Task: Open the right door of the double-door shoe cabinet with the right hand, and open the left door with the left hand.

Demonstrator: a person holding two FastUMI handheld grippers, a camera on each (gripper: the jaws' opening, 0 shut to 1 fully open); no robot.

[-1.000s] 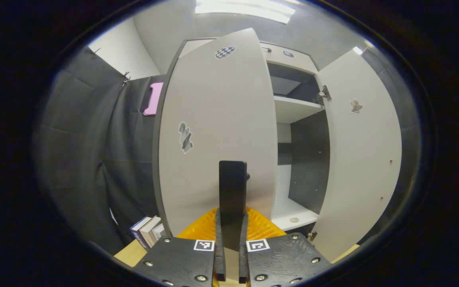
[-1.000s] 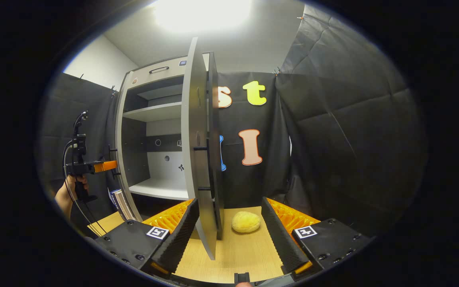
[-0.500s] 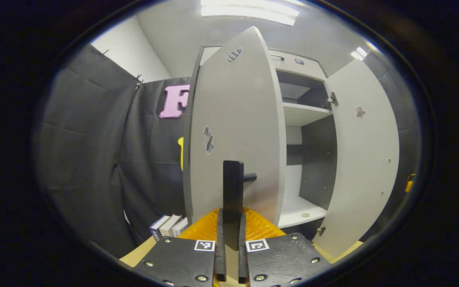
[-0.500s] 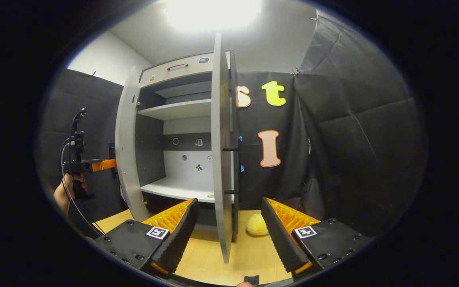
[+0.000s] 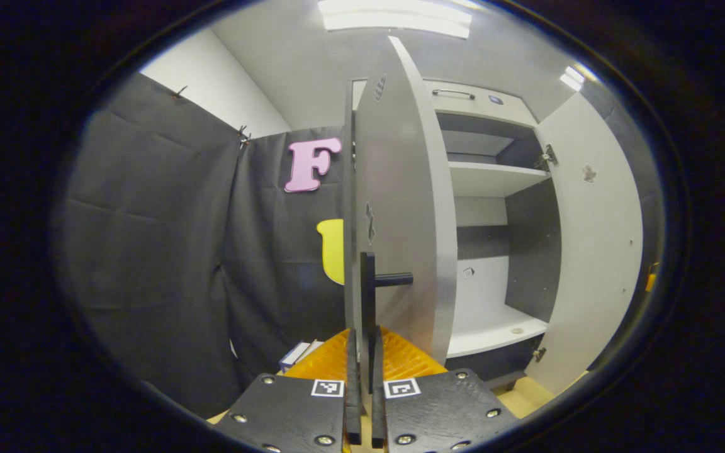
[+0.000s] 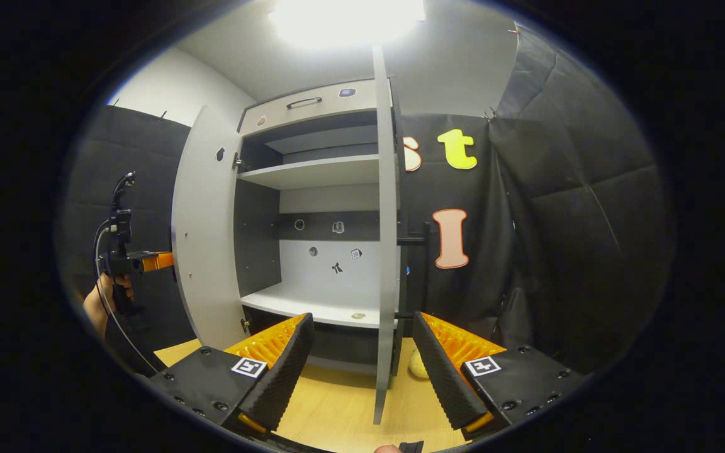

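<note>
The grey shoe cabinet (image 6: 312,108) stands with both doors swung out and its bare shelves showing. In the left gripper view the left door (image 5: 400,207) is nearly edge-on, and my left gripper (image 5: 365,343) is shut on its black handle (image 5: 367,283). The right door (image 5: 592,251) stands wide open beyond it. In the right gripper view the right door (image 6: 386,239) is edge-on, its handle (image 6: 424,270) on the far side. My right gripper (image 6: 362,322) is open, one finger on each side of that door's edge without touching it. Farther left, a hand (image 6: 99,305) holds the left gripper (image 6: 145,260) at the left door (image 6: 202,239).
The cabinet stands on a wooden tabletop (image 6: 337,409). A yellow lump (image 6: 418,365) lies on it behind the right door. Some books (image 5: 299,353) stand left of the cabinet. A small round thing (image 6: 358,316) rests on the lower shelf. Black cloth walls close in on both sides.
The left door has swung further open with my left gripper on its handle. The right door has also swung wider and now shows edge-on between the open right fingers.
</note>
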